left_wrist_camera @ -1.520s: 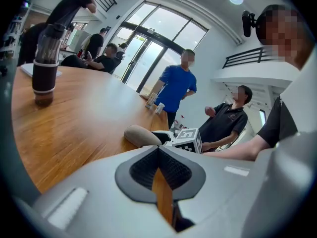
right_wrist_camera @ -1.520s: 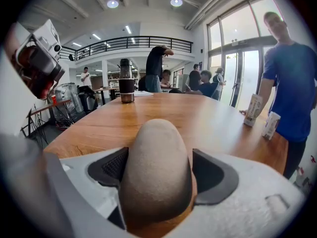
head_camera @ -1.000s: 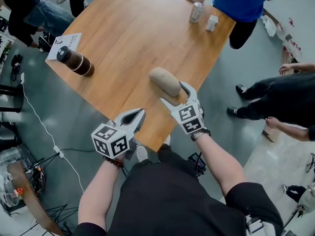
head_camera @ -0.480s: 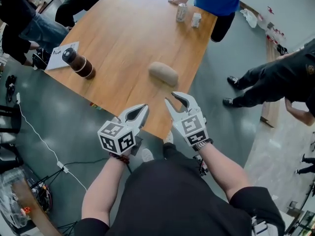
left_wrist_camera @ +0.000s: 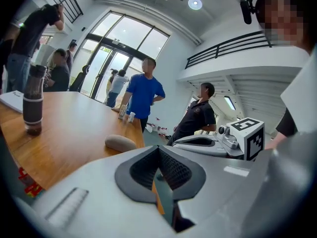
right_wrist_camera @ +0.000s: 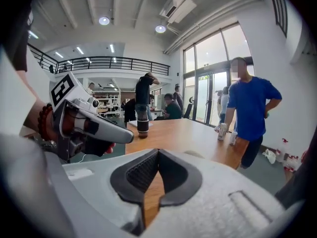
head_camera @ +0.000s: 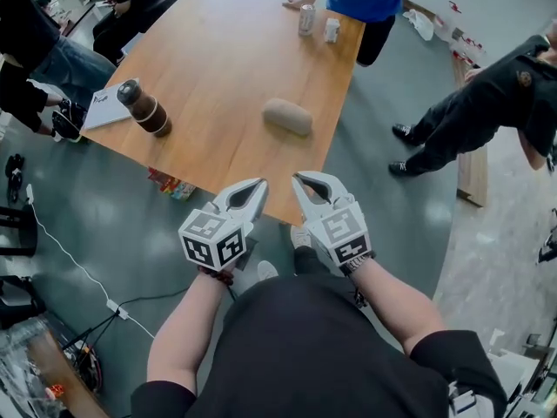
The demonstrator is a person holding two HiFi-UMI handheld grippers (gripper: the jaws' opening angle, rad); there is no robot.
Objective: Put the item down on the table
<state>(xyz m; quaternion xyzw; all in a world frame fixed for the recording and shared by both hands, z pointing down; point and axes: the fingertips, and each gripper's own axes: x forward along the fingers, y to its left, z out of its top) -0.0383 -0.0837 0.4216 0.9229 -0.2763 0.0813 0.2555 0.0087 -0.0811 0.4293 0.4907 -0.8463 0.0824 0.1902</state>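
On the wooden surface, well ahead of both grippers, the oblong tan item lies flat, its long axis running across the view, slightly nearer the right gripper. That one and the left gripper are both closed and empty, hanging off the near edge. No writing is legible.

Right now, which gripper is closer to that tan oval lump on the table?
Right, narrowly. The right gripper, shut and empty, is almost straight back from the tan oval lump, past the table edge; the left gripper, also shut, is back and leftward.
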